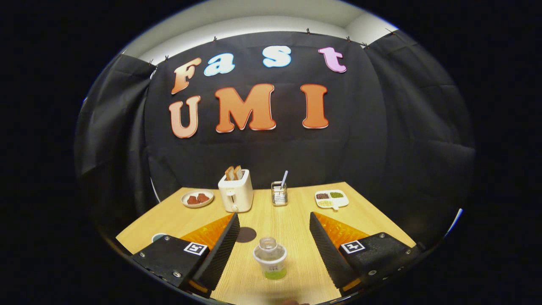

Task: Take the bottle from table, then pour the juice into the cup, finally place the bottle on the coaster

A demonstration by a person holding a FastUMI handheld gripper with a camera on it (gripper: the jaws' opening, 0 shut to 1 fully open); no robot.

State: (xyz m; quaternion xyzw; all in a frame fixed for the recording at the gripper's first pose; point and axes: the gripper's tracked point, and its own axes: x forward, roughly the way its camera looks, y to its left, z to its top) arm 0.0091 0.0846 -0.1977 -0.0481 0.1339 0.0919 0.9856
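Tool (271, 235) gapes, fingers astride the bottle (270, 257), untouched; grasp, pour, coaster (246, 234) (probably that disc) remain.

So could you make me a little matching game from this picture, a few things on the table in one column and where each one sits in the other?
Things:
1. bottle
2. toaster
3. divided dish
4. dark coaster

Places:
A. far side of the table, beyond the right finger
B. beside the left finger's tip
C. between the open fingers of the gripper
D. right of the plate of brown food, bread slices in its slots

Pairs: 1-C, 2-D, 3-A, 4-B
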